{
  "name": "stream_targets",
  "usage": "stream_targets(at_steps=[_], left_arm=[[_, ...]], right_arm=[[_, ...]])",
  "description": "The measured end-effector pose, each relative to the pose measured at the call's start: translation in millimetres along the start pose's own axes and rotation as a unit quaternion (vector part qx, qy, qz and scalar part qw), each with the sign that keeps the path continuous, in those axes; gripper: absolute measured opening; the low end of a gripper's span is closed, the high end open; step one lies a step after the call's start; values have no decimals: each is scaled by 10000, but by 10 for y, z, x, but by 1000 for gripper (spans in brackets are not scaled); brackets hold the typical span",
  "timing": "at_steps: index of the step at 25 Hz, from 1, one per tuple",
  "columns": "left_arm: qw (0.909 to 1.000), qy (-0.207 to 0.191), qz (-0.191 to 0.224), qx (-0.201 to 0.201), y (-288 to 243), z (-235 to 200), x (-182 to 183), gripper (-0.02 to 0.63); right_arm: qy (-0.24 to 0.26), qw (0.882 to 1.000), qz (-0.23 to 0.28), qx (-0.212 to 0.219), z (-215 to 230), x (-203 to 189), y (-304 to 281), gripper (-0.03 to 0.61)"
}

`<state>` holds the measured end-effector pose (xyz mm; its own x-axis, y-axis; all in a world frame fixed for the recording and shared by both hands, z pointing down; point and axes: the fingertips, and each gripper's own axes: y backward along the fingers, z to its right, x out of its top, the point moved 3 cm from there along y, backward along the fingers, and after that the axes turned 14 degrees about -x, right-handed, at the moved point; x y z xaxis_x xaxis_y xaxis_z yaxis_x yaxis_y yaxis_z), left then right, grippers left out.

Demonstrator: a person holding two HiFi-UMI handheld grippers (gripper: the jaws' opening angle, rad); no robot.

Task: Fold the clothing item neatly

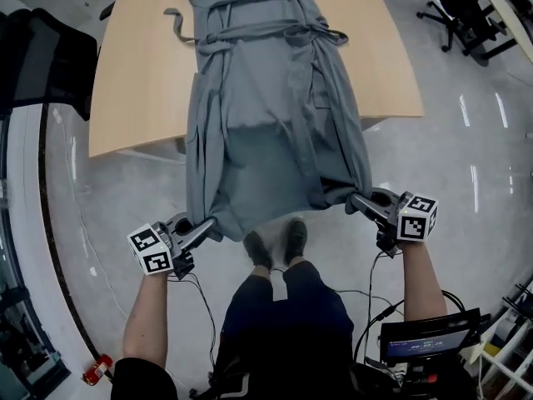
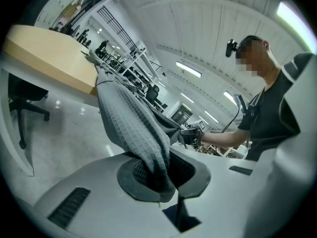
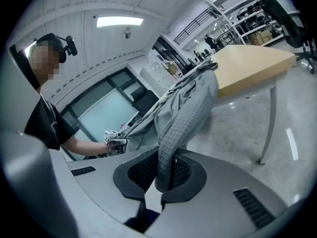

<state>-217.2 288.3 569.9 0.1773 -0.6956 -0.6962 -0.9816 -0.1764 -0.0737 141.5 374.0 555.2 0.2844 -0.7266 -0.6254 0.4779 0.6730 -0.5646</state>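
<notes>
A grey waffle-weave robe (image 1: pixel 266 98) with a tied belt lies lengthwise on the wooden table (image 1: pixel 141 65), and its lower part hangs past the near table edge. My left gripper (image 1: pixel 208 226) is shut on the left hem corner, and the cloth bunches between its pads (image 2: pixel 153 175). My right gripper (image 1: pixel 356 200) is shut on the right hem corner, where a twisted roll of fabric (image 3: pixel 185 118) runs out of the jaws. Both corners are held up off the floor at about the same height, and the hem sags between them.
The person's legs and shoes (image 1: pixel 275 244) stand on the glossy grey floor just below the hanging hem. A black office chair (image 1: pixel 462 11) is at the far right, dark furniture (image 1: pixel 42 57) at the far left. A table leg (image 3: pixel 267 128) stands near the right gripper.
</notes>
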Motion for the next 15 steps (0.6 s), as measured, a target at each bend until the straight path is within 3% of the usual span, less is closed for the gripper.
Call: stream_targets(at_steps=[9,15], left_arm=[[9944,413,963,-135,33,429,786,18],[9848,515,1658,93,212,535,1594,18]], right_arm=[[-344,9973,584,295,-390,975,379,25],[-283,9964,723,334,-431,1616,496,25]])
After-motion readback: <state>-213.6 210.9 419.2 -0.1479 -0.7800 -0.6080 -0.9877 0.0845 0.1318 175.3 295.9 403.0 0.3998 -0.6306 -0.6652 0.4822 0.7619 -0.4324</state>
